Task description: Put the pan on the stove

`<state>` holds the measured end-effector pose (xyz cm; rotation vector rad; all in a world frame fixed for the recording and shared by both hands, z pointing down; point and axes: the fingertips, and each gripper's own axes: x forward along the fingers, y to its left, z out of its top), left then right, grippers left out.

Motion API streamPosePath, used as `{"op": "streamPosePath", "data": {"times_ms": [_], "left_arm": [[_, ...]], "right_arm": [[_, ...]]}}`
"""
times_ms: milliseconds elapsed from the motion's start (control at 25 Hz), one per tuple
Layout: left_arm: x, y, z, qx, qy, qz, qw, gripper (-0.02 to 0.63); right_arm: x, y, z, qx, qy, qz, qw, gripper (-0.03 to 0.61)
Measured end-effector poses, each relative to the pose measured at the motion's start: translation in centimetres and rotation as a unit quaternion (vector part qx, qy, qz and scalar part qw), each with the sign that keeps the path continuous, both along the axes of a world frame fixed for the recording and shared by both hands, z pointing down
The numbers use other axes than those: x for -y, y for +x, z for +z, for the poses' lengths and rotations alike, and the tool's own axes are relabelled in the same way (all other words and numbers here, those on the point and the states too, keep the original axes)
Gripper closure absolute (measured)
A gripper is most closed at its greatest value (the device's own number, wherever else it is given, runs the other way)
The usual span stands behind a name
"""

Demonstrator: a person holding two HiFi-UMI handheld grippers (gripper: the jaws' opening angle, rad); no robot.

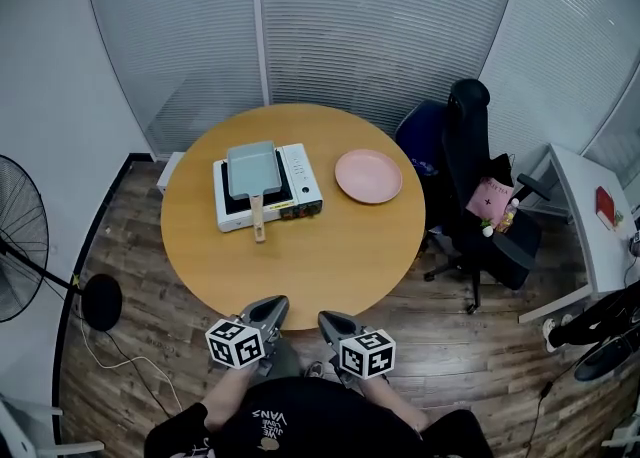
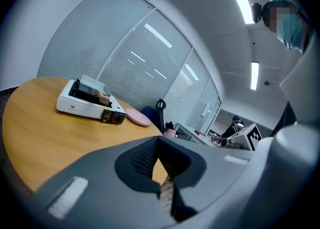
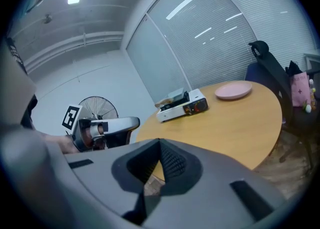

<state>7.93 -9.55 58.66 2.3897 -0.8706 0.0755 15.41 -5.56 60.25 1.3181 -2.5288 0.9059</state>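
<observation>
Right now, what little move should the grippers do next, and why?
Probably none but resting them: the rectangular pan already sits on the portable stove, its wooden handle sticking out toward the person. The left gripper and right gripper are both shut and empty, by the round table's near edge.

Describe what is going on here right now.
A person holds a claw in each hand at the near edge of the round wooden table. The left claw and right claw are shut and empty. The grey rectangular pan with wooden handle already sits on the white portable stove, beside a round pink plate.
</observation>
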Motion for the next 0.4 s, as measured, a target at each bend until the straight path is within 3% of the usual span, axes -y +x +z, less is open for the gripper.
{"op": "streamPosePath", "data": {"times_ms": [400], "left_arm": [[0.9, 0.7, 0.0, 0.004, -0.003, 0.002, 1.0, 0.603]], "right_arm": [[1.1, 0.6, -0.3, 0.001, 0.003, -0.002, 1.0, 0.568]]}}
